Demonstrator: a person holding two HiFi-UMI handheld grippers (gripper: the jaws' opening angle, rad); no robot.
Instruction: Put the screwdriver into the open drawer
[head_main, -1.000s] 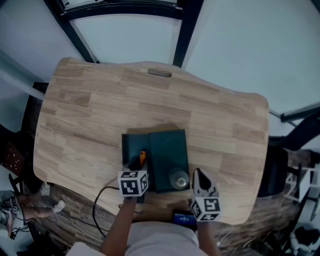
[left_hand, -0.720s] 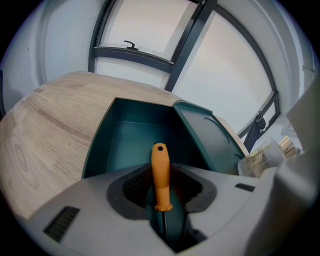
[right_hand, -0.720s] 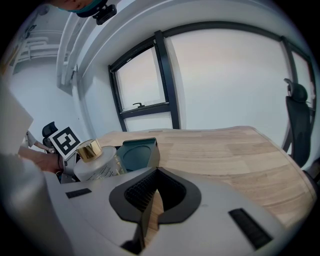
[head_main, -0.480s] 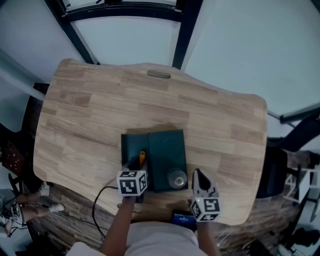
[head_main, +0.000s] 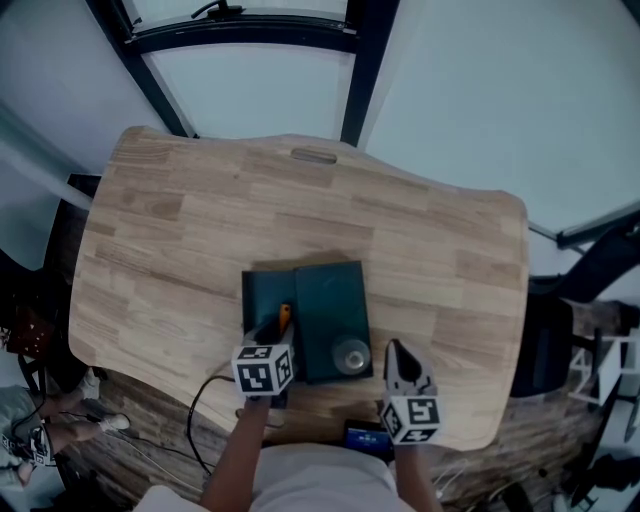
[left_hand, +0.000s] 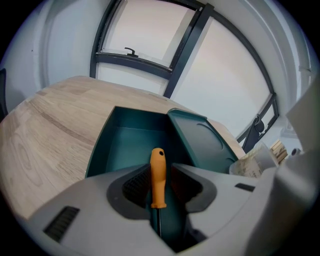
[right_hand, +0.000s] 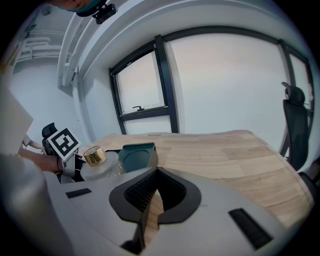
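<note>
Head view, then both gripper views: screwdriver poised over the open drawer.
Head view: my left hand-held gripper (head_main: 272, 340) carries the screwdriver (head_main: 285, 316) above the drawer (head_main: 262, 292) on the tabletop (head_main: 180, 220). Left gripper view: jaws clamp the shaft, orange handle forward; I should lower it, level it inside the walls, then release. Right gripper view: my right hand-held gripper (right_hand: 152, 194), closed and empty, stands clear.

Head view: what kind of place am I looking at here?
Most likely an office or lab workroom: a wooden desk, tall dark-framed windows behind it, and an office chair nearby.
</note>
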